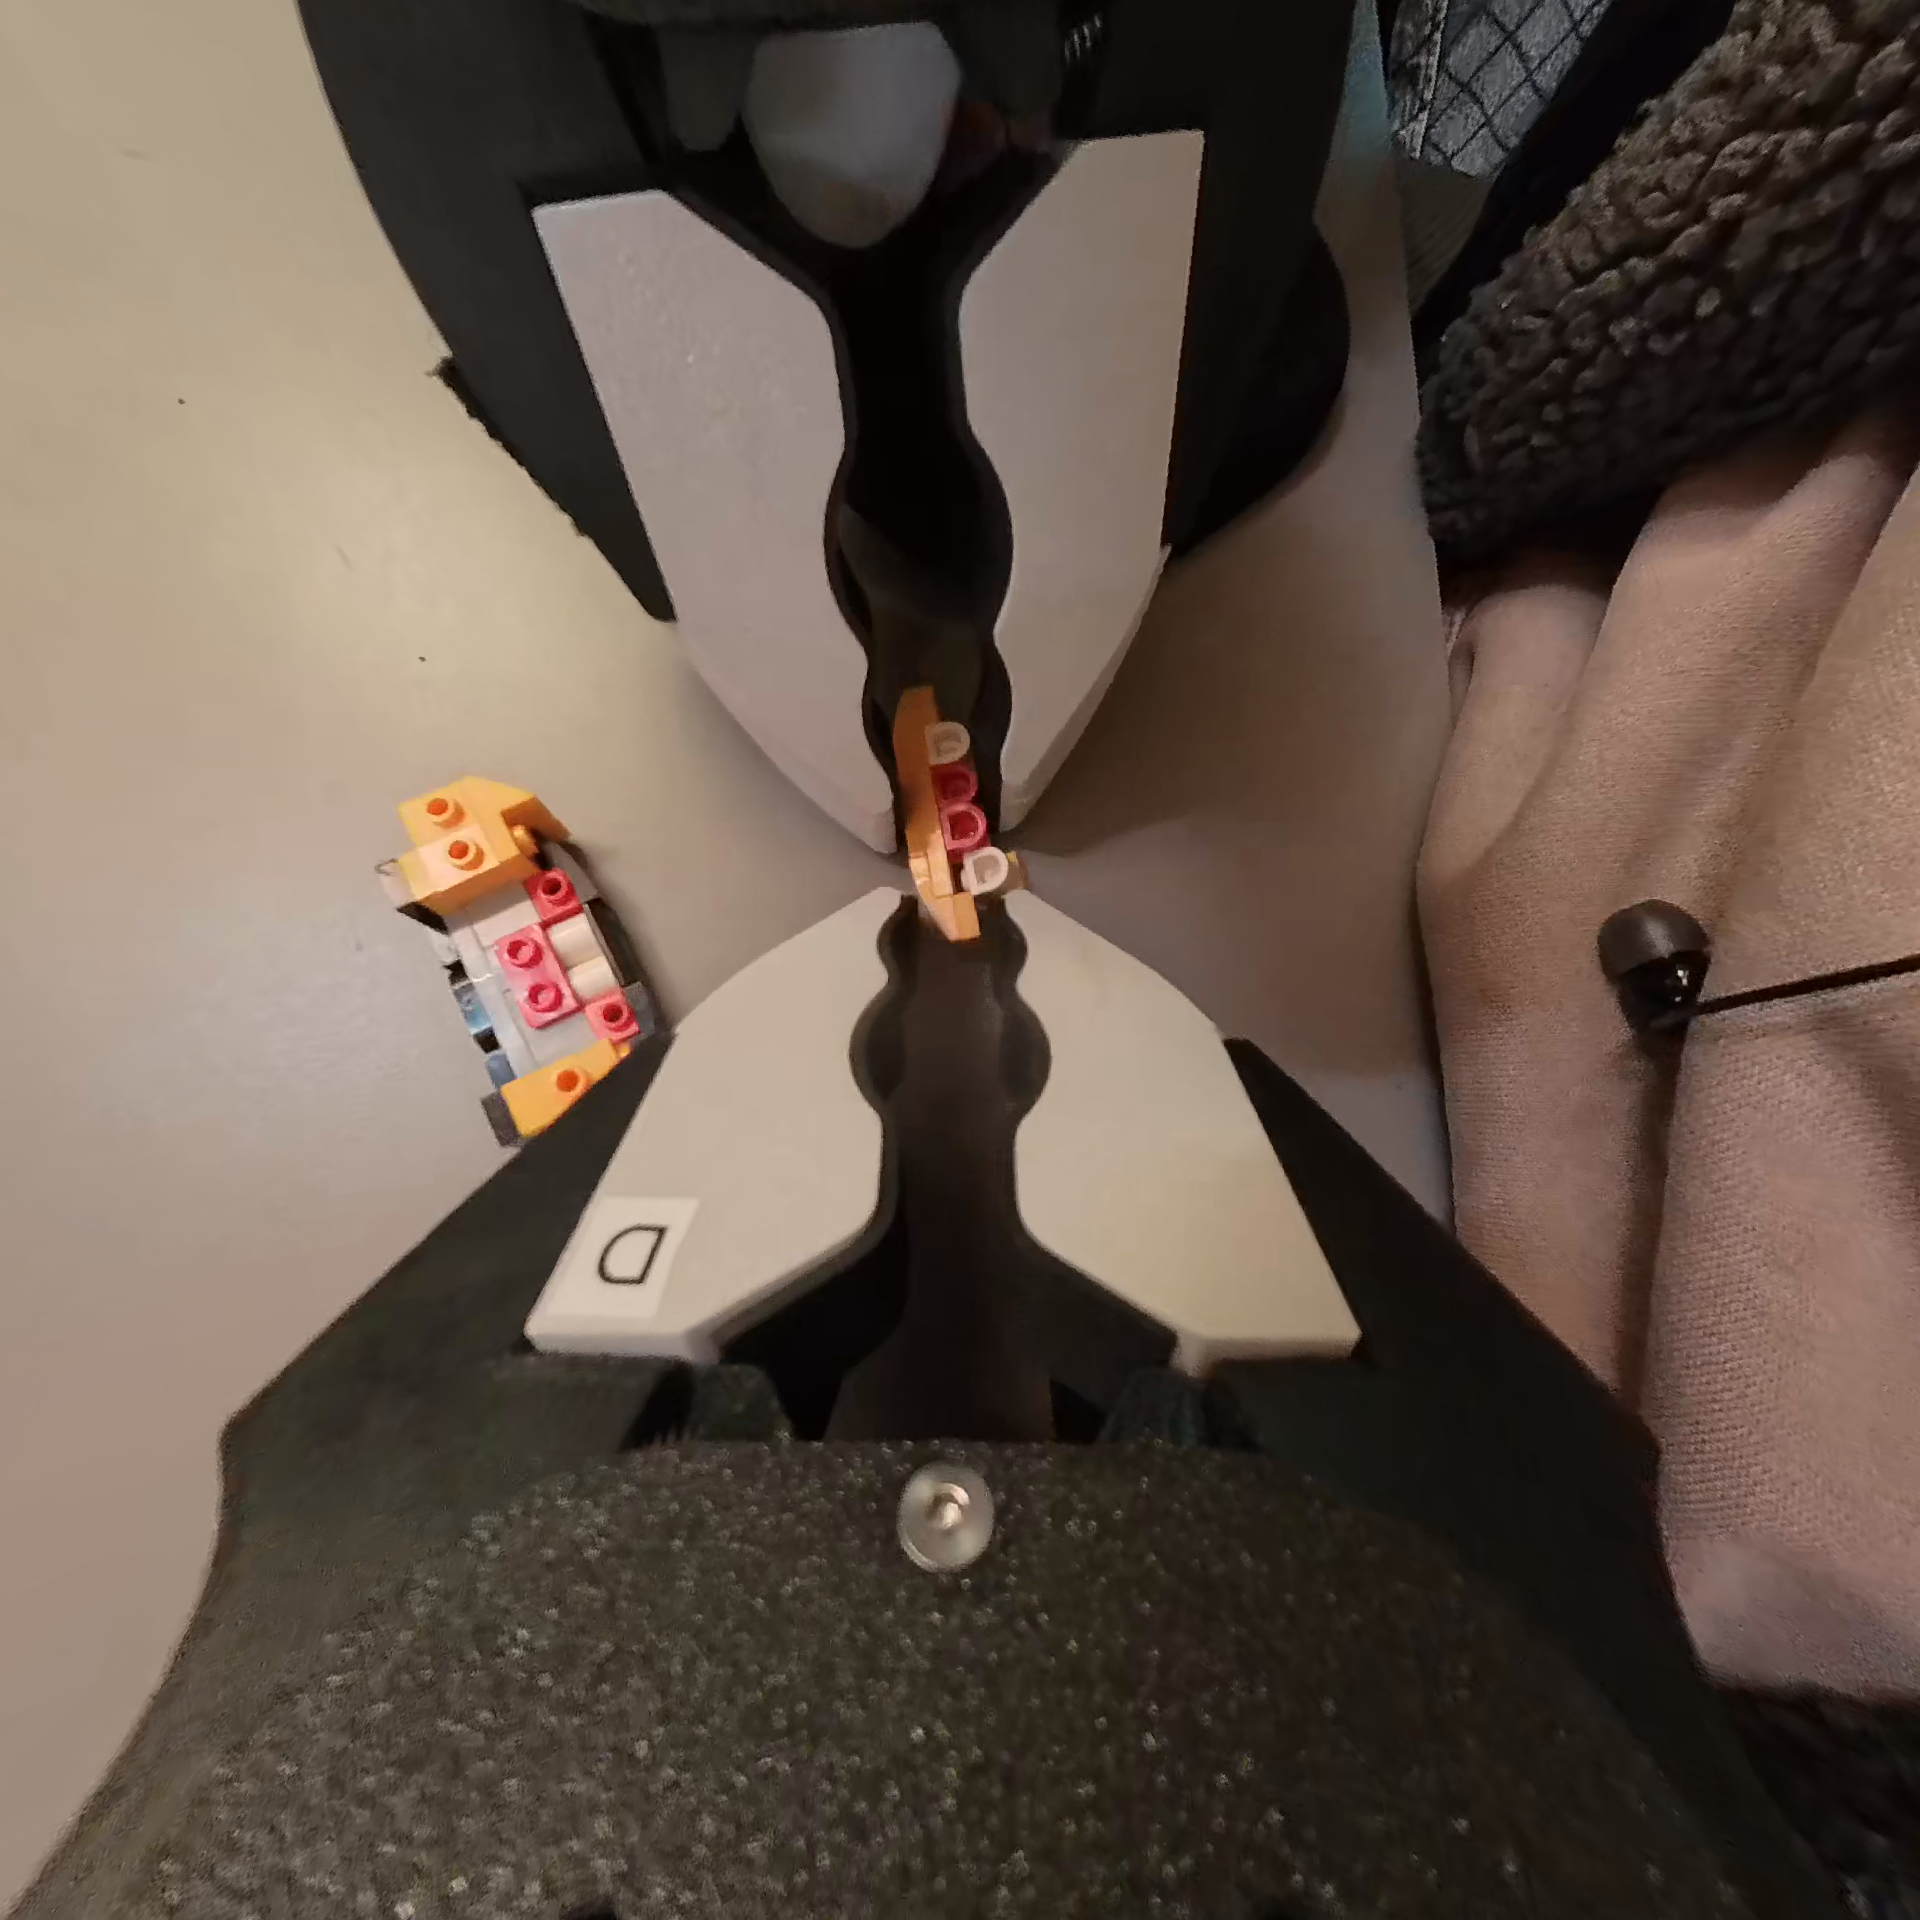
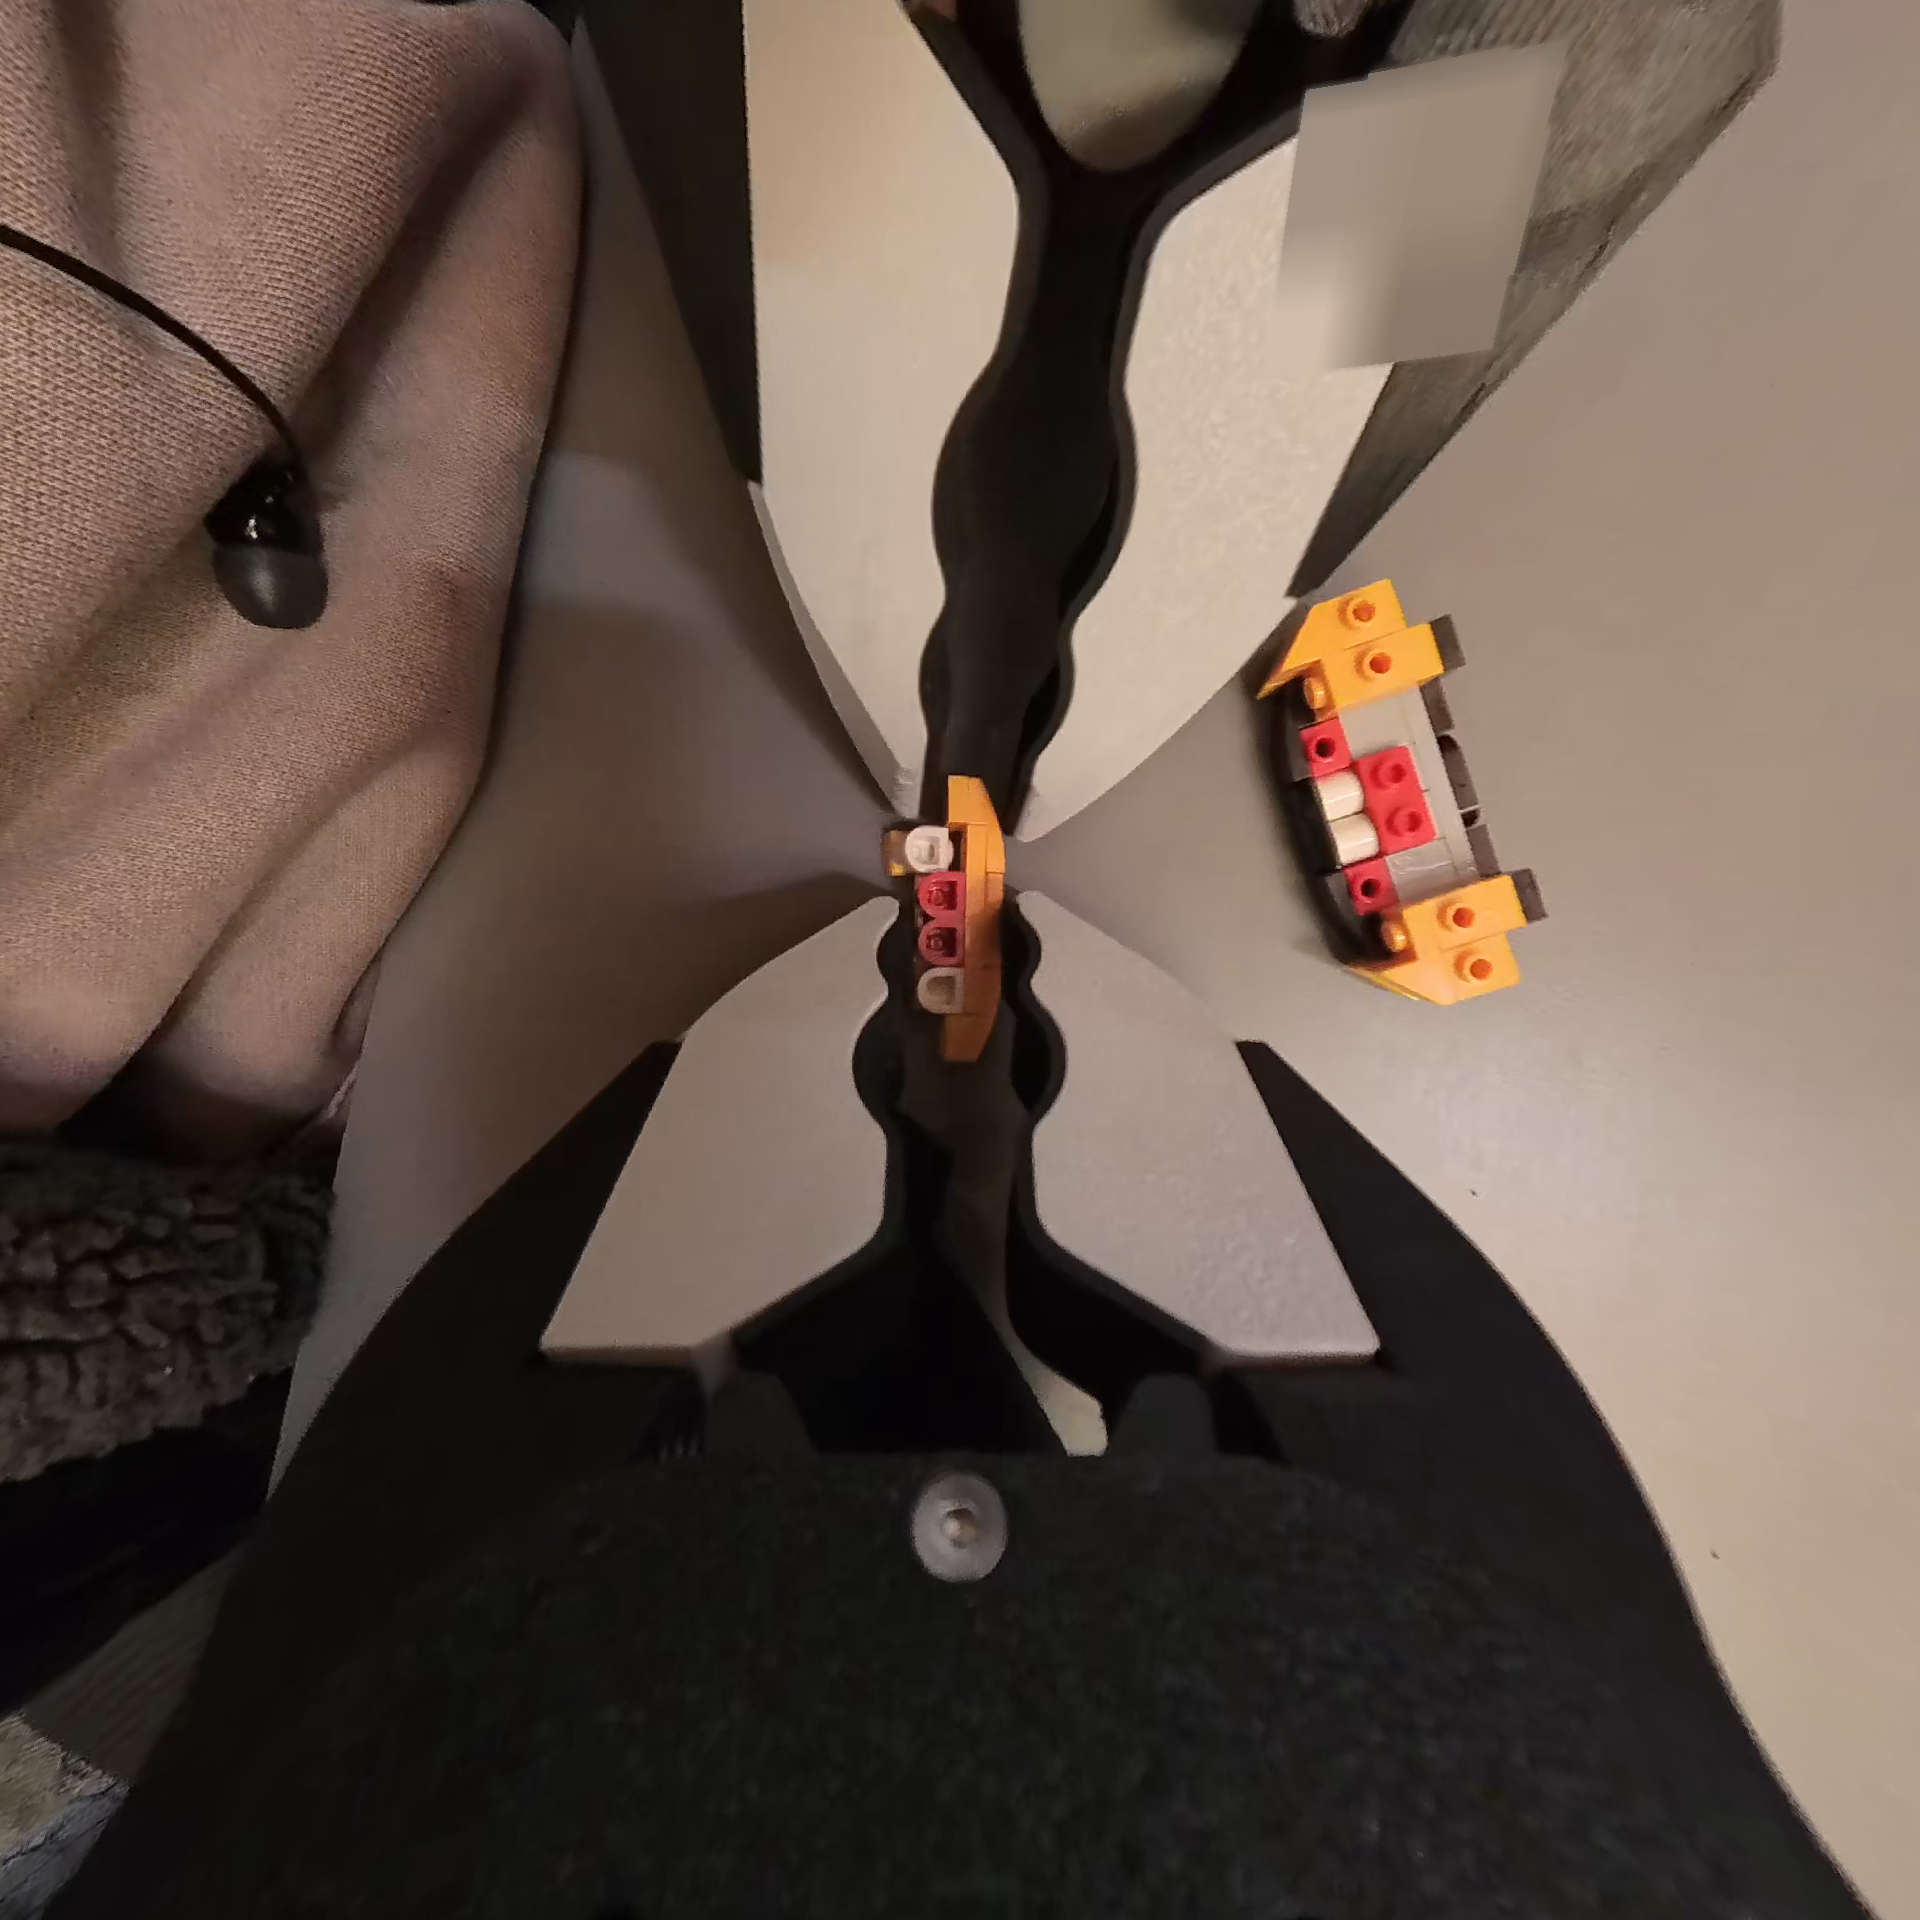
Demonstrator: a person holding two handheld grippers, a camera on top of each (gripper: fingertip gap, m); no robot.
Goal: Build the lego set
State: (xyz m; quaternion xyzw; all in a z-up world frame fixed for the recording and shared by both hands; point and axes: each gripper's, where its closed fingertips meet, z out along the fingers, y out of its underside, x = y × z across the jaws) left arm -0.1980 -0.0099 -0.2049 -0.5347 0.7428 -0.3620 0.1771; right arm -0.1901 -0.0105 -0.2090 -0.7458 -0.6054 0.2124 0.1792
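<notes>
Black gripper [image 1: 951,914], pale grey fingers [image 1: 758,1122]

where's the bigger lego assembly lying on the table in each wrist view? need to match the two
Left wrist view: larger lego assembly lies on the table, left of centre, left of where the fingertips meet.
Right wrist view: the same assembly lies right of centre, right of the fingertips.
Shared landmark: the small orange piece with red and white parts, held between the two grippers' tips at the centre of both views.
</notes>
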